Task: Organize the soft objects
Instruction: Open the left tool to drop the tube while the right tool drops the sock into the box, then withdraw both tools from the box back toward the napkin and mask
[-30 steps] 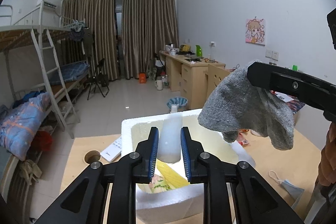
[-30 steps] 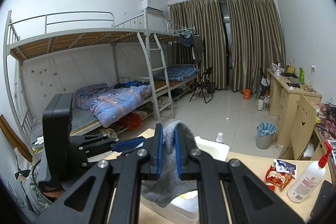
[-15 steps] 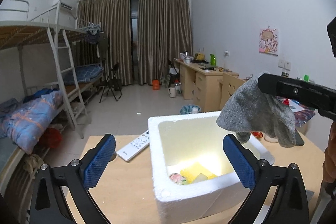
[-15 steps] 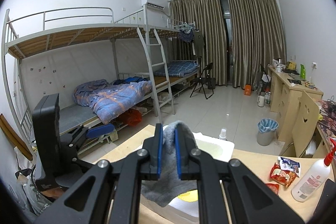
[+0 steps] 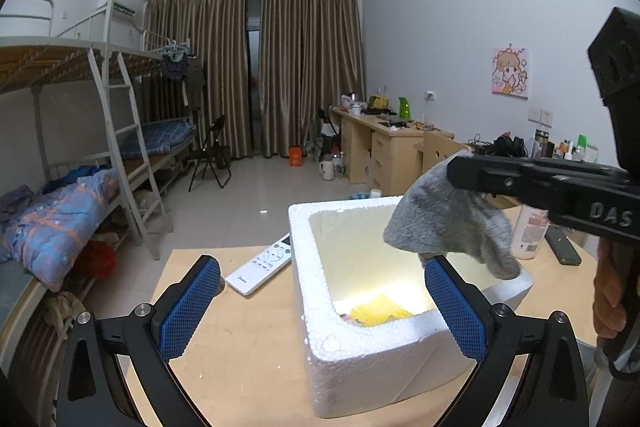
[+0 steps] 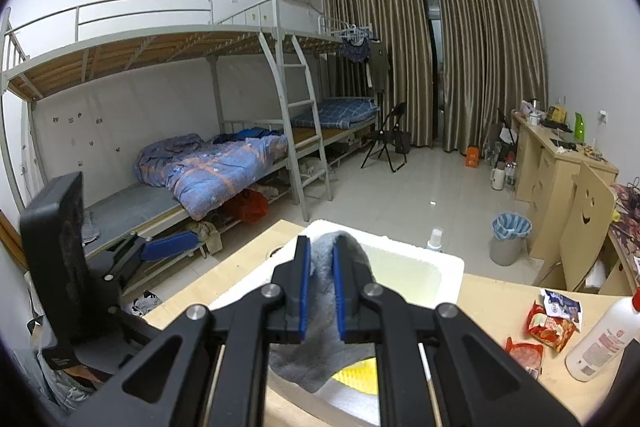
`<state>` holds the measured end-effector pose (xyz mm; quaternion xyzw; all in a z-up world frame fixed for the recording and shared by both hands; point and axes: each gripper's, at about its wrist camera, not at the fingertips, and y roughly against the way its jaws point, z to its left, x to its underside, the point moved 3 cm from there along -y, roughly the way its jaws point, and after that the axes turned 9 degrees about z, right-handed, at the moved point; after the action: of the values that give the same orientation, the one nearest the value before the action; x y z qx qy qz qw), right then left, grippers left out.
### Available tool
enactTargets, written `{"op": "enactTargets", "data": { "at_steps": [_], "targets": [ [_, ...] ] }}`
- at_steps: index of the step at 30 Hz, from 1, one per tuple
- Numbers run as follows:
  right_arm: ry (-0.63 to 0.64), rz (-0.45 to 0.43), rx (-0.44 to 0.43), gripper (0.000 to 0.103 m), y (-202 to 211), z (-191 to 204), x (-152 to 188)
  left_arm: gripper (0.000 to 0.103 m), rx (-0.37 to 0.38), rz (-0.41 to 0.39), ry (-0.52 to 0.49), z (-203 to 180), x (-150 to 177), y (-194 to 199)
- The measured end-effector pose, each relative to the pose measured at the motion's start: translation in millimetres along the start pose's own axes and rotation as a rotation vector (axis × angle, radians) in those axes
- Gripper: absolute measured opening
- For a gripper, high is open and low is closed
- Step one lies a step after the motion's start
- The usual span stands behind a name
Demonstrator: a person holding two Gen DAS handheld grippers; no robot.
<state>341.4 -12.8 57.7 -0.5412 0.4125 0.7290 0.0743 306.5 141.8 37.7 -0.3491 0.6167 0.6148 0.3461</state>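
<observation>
A white foam box stands on the wooden table, with a yellow soft item on its floor. My right gripper is shut on a grey sock. In the left wrist view the grey sock hangs from the right gripper over the box's right rim. My left gripper is wide open and empty, its blue pads either side of the box's near wall. The box also shows under the sock in the right wrist view.
A white remote lies on the table left of the box. A white bottle and a dark phone sit to the right. Snack packets lie beside the bottle. Bunk beds stand at the left.
My left gripper let go of a white item and opened wide. My right gripper carried the grey sock lower over the box.
</observation>
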Motion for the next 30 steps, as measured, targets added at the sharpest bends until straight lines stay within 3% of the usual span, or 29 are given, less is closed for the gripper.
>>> {"op": "enactTargets", "data": {
  "at_steps": [11,13,18,20,25,30],
  "targets": [
    [-0.015,0.105,0.001,0.014,-35,-3,11,0.102,-0.015,0.020,0.002,3,5,-6],
    [-0.015,0.131,0.009,0.027,-40,-4,11,0.102,-0.011,0.021,0.005,3,5,-6],
    [-0.015,0.135,0.025,0.029,-36,-6,11,0.102,-0.013,0.023,0.006,4,6,-6],
    [-0.013,0.131,0.029,0.036,-33,-6,12,0.102,-0.017,0.024,0.006,4,5,-7],
    [-0.027,0.112,0.047,0.074,-26,-8,9,0.102,-0.033,0.016,0.008,5,5,-4],
    [-0.035,0.082,0.068,0.102,-12,-8,7,0.102,-0.038,0.021,0.011,1,4,4]
  ]
}}
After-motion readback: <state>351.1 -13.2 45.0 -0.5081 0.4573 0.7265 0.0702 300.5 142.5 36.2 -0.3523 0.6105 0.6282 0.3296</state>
